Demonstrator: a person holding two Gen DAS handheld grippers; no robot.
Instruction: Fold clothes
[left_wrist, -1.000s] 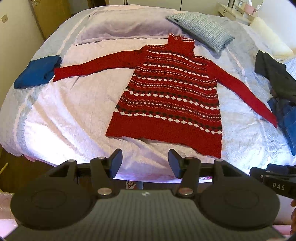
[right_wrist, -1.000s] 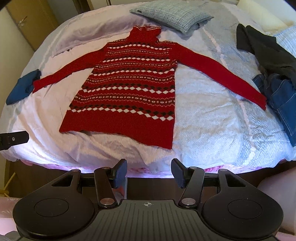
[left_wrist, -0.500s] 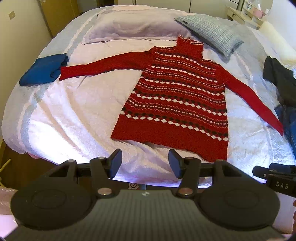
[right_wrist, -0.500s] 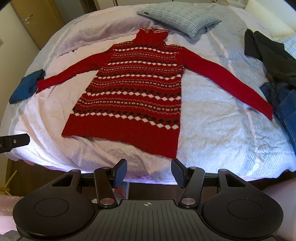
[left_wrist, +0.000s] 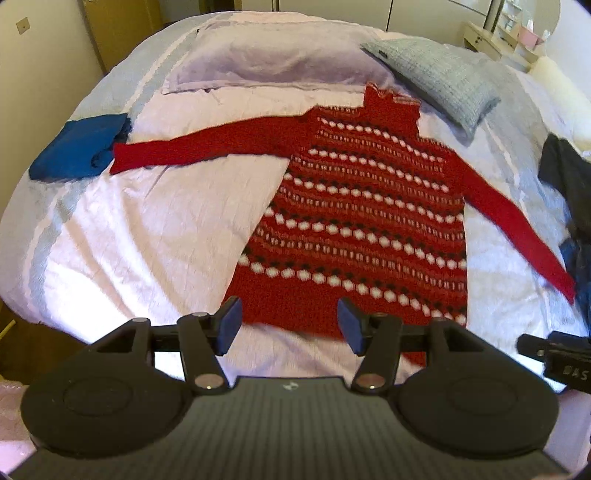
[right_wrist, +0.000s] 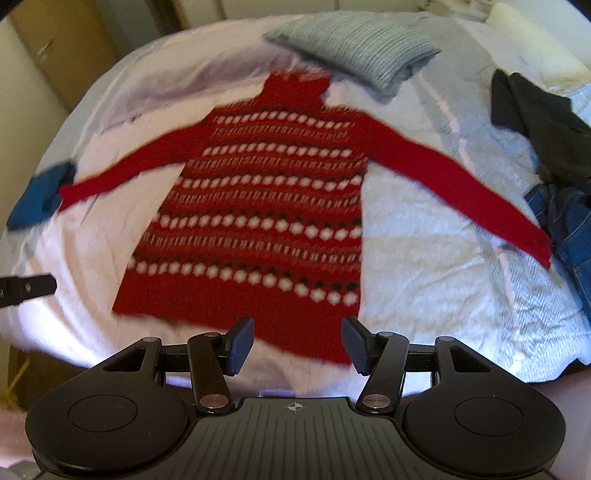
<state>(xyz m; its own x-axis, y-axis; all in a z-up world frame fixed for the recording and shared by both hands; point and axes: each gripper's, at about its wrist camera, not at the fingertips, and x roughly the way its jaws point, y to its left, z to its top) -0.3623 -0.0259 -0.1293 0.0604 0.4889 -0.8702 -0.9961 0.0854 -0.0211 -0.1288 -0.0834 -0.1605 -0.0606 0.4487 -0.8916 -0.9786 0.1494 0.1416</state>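
Observation:
A red turtleneck sweater (left_wrist: 369, 206) with white and dark diamond bands lies flat, face up, on the bed, both sleeves spread out. My left gripper (left_wrist: 290, 321) hovers over its near left hem corner; its jaws are opening and nothing is between them. In the right wrist view the sweater (right_wrist: 266, 206) fills the middle, and my right gripper (right_wrist: 299, 341) hangs open and empty above the near right part of the hem. Neither gripper touches the cloth. Both views are blurred by motion.
A folded blue garment (left_wrist: 79, 146) lies by the left cuff. A grey pillow (left_wrist: 436, 77) and a lilac pillow (left_wrist: 266, 59) sit beyond the collar. A dark garment (right_wrist: 539, 122) and jeans (right_wrist: 569, 221) are heaped by the right cuff. The bed's near edge runs below the grippers.
Both grippers have moved forward over the bed, so the sweater looks bigger and its hem now reaches the fingertips. The sweater itself has not moved.

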